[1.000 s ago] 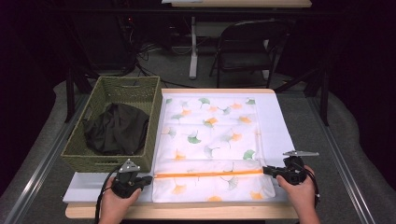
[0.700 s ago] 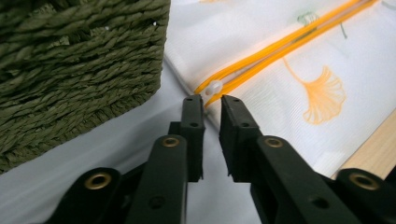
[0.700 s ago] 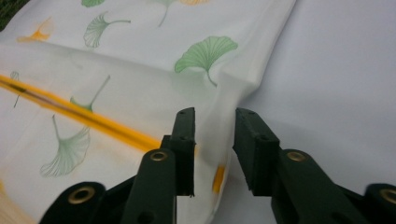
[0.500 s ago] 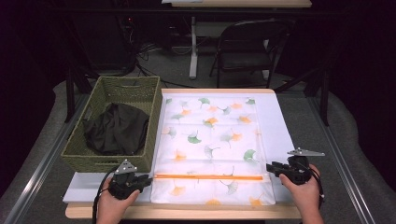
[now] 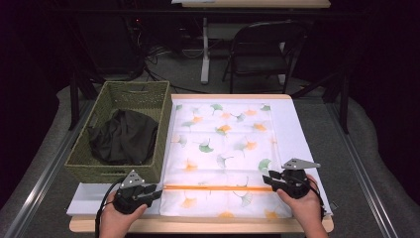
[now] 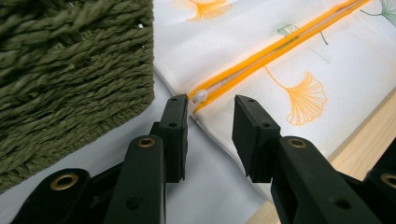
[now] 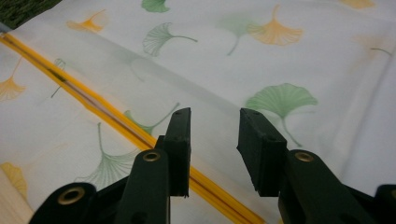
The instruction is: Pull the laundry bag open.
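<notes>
**Lining up on the zipper pull**

Easing the left gripper [image 6: 210, 112] forward, jaws spread and holding nothing, aiming to close squarely on the white zipper pull [image 6: 200, 96] rather than on loose cloth. Sitting just ahead of the jaw tips, that pull, at the near-basket end of the orange zipper [image 5: 213, 187] on the leaf-print bag [image 5: 223, 148]. Hovering over the zipper's other end, the right gripper [image 7: 214, 119], likewise spread and empty; probably pinning the cloth there, keeping the bag from sliding on the surface [image 5: 302, 124]. Standing just beside, the green basket [image 5: 84, 168].

L hand-held gripper [image 5: 153, 193] & R hand-held gripper [image 5: 267, 177]: both low, jaws apart, pointing inward, nothing gripped.
</notes>
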A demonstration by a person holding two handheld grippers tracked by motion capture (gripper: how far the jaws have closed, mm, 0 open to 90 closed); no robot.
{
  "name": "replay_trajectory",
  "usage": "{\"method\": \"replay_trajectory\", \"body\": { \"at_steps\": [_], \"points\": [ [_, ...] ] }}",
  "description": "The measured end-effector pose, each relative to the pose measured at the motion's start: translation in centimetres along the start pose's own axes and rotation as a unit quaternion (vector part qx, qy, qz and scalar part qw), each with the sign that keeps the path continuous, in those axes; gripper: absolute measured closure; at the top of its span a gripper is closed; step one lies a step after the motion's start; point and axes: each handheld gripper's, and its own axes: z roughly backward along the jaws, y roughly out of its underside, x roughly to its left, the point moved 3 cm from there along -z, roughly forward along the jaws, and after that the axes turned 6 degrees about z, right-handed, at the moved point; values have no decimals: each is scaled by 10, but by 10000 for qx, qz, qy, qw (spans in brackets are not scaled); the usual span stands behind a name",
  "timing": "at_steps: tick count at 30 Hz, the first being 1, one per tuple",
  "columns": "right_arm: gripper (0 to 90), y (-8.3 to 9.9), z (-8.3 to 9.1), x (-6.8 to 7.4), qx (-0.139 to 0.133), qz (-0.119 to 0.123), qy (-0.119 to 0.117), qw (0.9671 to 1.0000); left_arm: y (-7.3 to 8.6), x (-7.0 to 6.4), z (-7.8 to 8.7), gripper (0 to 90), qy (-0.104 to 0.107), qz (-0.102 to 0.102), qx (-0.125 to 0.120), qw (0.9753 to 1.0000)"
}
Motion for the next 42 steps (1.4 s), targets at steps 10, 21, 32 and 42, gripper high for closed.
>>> {"method": "replay_trajectory", "body": {
  "at_steps": [10,21,32,42],
  "points": [
    [613,-2,-28,36,77,508,-557,9971,-2,-3,2,579,56,45,-92,9999],
    [504,-2,-38,51,301,847,-589,9942,-12,-13,10,539,-85,105,-32,9999],
    [360,-1,-39,56,291,827,-579,9945,-35,-20,36,425,-116,74,-35,9999],
    [316,0,-37,54,249,813,-553,9948,-60,-18,51,390,-342,-20,54,9994]
  ]
}}
